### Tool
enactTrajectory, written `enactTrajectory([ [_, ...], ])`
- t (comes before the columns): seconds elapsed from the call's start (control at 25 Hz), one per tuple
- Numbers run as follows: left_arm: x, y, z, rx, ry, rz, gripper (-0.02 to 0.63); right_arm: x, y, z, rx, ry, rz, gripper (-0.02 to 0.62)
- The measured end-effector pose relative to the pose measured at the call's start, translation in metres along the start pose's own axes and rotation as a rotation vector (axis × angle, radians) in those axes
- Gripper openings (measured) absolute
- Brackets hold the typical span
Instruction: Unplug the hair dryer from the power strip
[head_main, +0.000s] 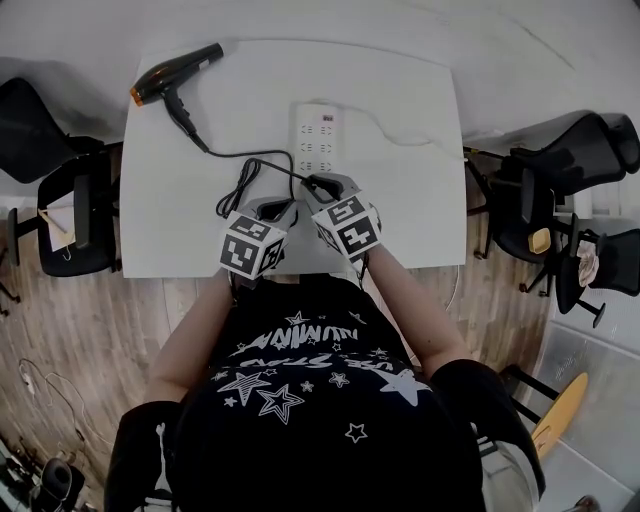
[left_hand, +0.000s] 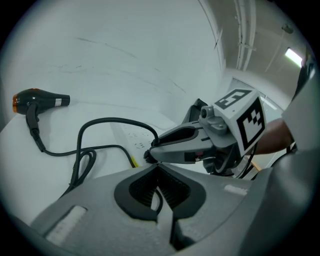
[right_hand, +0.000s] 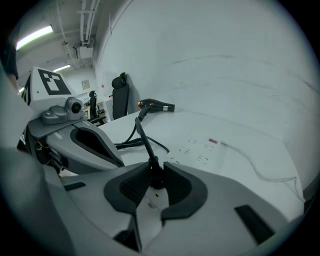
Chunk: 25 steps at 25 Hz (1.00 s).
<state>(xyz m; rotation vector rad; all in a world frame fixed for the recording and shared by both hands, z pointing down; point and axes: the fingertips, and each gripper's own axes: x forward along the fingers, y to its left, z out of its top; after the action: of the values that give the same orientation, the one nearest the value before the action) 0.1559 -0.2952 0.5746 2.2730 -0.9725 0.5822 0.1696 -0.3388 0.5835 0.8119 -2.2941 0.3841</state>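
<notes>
White worktop (head_main: 400, 230) against a pale wall, wood floor (head_main: 80, 330), black office chairs (head_main: 575, 160) on both sides, a ceiling light strip (right_hand: 35, 36) in the right gripper view. The hair dryer (head_main: 170, 78) lies at the far left corner. Its black cord (head_main: 245, 170) loops toward the white power strip (head_main: 318, 125) at far centre.

In the head view the right gripper hides the strip's near end, and the person's torso covers the worktop's front edge. Can't tell whether the plug pins are seated.

The right gripper (right_hand: 155, 177) has its jaws pinching the plug (right_hand: 154, 167) over the strip's near end, cord rising from between the pads. The left gripper (left_hand: 159, 172) is just beside it, jaws pressed together on nothing.
</notes>
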Motion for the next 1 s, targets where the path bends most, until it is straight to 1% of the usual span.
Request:
enactTrajectory([
  [0.16,0.014,0.0,0.003,-0.004,-0.006,-0.007,0.006,0.001,0.0,-0.001,0.024,-0.018,0.068,0.083],
  [0.24,0.018,-0.001,0.005,-0.007,-0.013,-0.01,0.006,0.0,-0.001,-0.002,0.033,-0.024,0.089,0.081],
  [0.48,0.03,0.005,0.002,0.0,0.023,0.03,0.006,-0.003,-0.003,-0.003,0.091,-0.051,0.129,0.08],
  [0.6,0.033,0.008,-0.004,0.002,0.051,0.049,0.006,-0.004,-0.005,-0.004,0.112,-0.062,0.14,0.078],
  [0.72,0.034,0.009,-0.005,-0.009,0.056,0.057,0.006,-0.004,-0.005,-0.004,0.123,-0.071,0.14,0.078],
  [0.88,0.035,0.01,-0.004,0.017,0.062,0.07,0.006,-0.003,-0.006,-0.004,0.133,-0.073,0.138,0.078],
  [1.0,0.036,0.012,-0.003,0.008,0.054,0.062,0.006,-0.002,-0.006,-0.004,0.134,-0.07,0.139,0.077],
])
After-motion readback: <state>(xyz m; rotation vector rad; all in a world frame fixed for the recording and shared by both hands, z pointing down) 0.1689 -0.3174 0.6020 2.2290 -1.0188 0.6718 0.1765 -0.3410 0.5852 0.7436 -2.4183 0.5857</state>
